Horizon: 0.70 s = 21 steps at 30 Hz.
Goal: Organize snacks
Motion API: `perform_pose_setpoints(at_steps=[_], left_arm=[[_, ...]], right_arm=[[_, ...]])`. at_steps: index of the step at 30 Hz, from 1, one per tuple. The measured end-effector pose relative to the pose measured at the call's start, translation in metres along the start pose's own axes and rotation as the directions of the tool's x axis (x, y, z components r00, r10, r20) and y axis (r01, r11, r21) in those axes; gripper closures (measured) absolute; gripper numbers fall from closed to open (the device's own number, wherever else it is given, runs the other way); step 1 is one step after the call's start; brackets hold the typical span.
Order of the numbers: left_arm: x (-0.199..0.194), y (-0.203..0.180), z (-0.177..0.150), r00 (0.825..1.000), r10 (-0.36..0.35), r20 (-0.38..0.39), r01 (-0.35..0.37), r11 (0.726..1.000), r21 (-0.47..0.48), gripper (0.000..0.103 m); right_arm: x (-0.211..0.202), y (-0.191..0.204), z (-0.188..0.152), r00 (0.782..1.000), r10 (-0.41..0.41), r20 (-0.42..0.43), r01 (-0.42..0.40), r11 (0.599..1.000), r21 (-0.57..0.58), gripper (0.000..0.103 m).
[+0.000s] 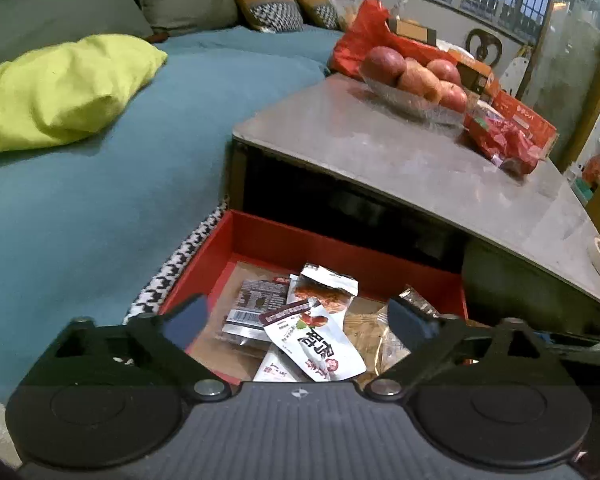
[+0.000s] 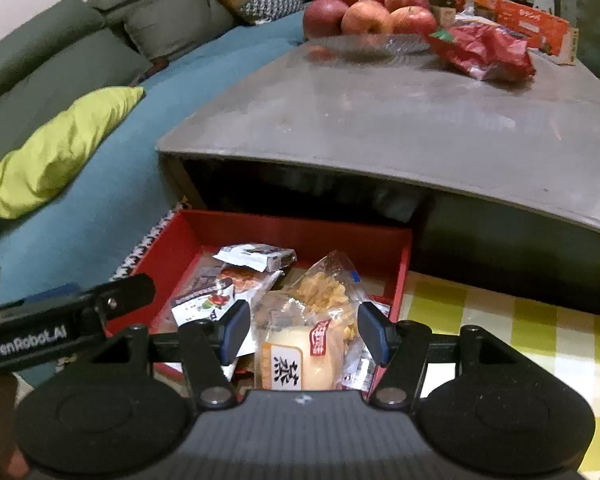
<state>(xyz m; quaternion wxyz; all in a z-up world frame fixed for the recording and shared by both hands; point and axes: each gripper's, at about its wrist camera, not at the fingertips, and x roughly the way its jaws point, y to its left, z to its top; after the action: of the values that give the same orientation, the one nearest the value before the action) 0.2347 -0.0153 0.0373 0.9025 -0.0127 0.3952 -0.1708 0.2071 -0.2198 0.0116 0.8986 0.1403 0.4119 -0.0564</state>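
Snack packets (image 1: 312, 328) overlap in the red box (image 1: 260, 240), lower ones hidden; both tools, left (image 1: 300, 320) and right (image 2: 304, 330), gape empty.

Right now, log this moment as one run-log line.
left gripper: open, empty | right gripper: open, empty | both over red box | snack packets inside

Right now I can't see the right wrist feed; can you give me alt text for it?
The open right tongs hang over a red box of snack packets, straddling a pale packaged bun. Behind the box stands a grey table with a bowl of apples; a sofa lies at left.
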Motion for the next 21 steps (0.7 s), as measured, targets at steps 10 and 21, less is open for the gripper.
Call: perform_pose_setpoints(at_steps=[10, 21], left_arm=[[-0.032, -0.004, -0.035, 0.998, 0.059, 0.003, -0.059, 0.998, 0.023, 0.000], [-0.056, -0.012, -0.073, 0.999, 0.046, -0.021, -0.045, 0.997, 0.060, 0.000]], right_arm=[[-0.047, 0.002, -0.034, 0.999, -0.048, -0.008, 0.048, 0.999, -0.016, 0.033], [-0.085, 0.003, -0.071, 0.999, -0.031, -0.026, 0.031, 1.000, 0.000, 0.033]])
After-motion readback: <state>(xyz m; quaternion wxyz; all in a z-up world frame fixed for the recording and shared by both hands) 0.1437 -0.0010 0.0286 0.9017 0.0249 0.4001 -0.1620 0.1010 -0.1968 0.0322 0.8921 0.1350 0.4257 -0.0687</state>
